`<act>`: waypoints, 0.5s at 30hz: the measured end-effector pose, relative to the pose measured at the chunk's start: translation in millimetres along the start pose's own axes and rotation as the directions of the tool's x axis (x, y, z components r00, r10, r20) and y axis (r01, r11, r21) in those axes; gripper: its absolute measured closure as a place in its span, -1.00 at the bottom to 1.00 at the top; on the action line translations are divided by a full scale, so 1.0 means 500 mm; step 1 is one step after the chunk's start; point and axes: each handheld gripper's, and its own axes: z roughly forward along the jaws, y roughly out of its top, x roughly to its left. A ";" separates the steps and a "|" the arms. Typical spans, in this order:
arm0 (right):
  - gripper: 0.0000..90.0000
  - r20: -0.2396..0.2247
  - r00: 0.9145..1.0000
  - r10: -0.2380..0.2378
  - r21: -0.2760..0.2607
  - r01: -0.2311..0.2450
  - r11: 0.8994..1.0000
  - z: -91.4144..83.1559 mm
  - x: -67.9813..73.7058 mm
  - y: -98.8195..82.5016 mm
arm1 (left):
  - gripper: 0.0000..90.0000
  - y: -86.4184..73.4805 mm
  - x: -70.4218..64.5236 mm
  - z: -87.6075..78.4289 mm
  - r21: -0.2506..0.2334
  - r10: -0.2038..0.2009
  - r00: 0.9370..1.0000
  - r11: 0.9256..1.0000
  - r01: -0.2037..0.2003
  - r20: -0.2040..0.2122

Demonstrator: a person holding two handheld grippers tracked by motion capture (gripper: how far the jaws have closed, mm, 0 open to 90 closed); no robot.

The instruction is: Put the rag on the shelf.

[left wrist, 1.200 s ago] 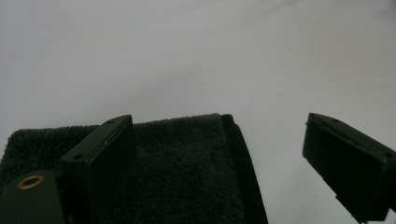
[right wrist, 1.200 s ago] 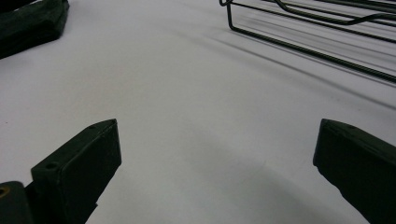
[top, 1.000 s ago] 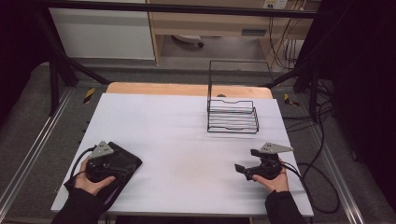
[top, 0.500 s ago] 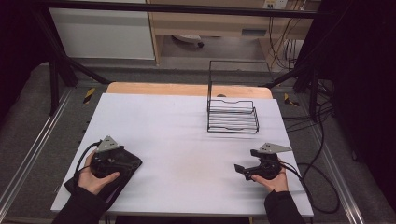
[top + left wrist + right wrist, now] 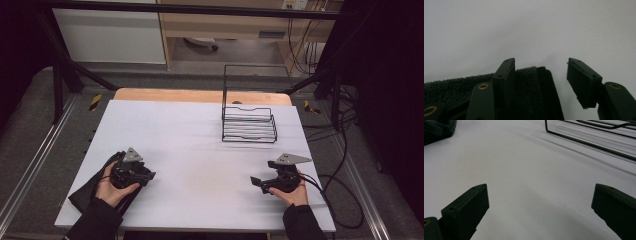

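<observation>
The dark towel [image 5: 529, 97] is lying folded under the left gripper [image 5: 540, 75], at the near left corner of the white table [image 5: 200, 140]. Its jaws have just been closing and are standing about half open, the folded edge between them, one jaw resting on the pile, nothing pinched yet. The cloth is looking soft, light and limp, so taking a thick fold at the corner seems wise. The right gripper [image 5: 540, 202] is hovering wide open and empty, the wire rack [image 5: 249, 122] sitting beyond it.
</observation>
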 end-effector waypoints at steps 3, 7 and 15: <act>-0.96 0.000 1.000 0.003 -0.001 -0.003 1.000 -0.001 0.000 0.001 | 0.00 -0.002 0.000 0.006 0.003 0.005 1.000 1.000 -0.005 -0.015; -0.96 0.003 1.000 0.000 0.002 0.000 1.000 -0.001 -0.001 0.000 | 0.09 -0.004 -0.005 0.013 0.019 0.020 0.999 1.000 -0.019 -0.047; -0.95 0.006 1.000 0.001 0.003 -0.001 1.000 -0.001 -0.001 0.001 | 0.44 -0.003 0.003 0.013 0.021 -0.009 0.998 1.000 0.011 -0.066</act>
